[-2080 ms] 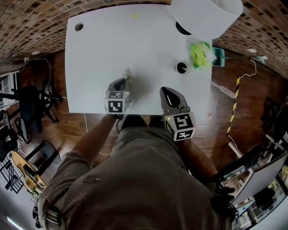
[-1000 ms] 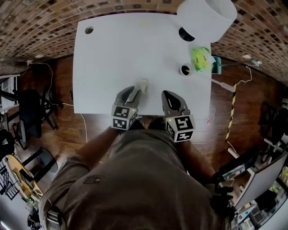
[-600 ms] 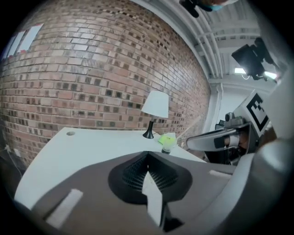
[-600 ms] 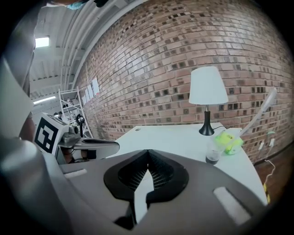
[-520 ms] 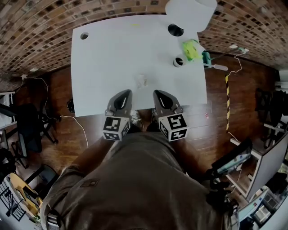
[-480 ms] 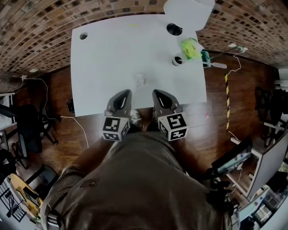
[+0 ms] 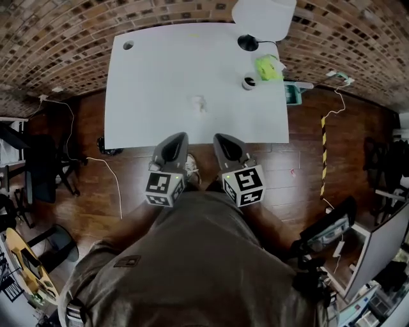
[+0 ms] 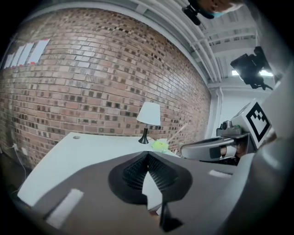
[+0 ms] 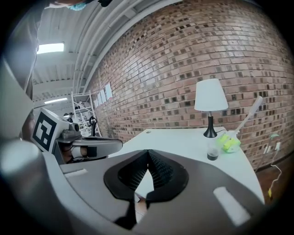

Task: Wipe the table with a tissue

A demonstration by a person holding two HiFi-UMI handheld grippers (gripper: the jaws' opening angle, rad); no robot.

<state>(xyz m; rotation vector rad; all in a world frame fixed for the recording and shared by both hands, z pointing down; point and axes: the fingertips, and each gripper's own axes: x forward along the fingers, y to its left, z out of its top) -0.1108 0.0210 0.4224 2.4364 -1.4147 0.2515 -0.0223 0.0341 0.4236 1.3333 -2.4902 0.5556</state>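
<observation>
Currently: tissue (image 7: 199,103), crumpled, lying loose near the centre of the white desk (image 7: 147,83), touching neither gripper. Left gripper (image 7: 177,136) and right gripper (image 7: 219,136): fingers closed tip to tip, nothing between them. Both are held off the desk's near edge, above the wooden floor (image 7: 300,166). Far right: lamp (image 7: 263,16), cup (image 7: 248,82), green item (image 7: 268,66). Risk, as judged: closed fingers brought to the tissue would shove it rather than take it, and so light a wad could slide toward the cup or off an edge.

the left gripper (image 8: 148,157) holds its fingers (image 8: 133,172) pressed together, empty, facing the white table (image 8: 78,151) and lamp (image 8: 149,117).
</observation>
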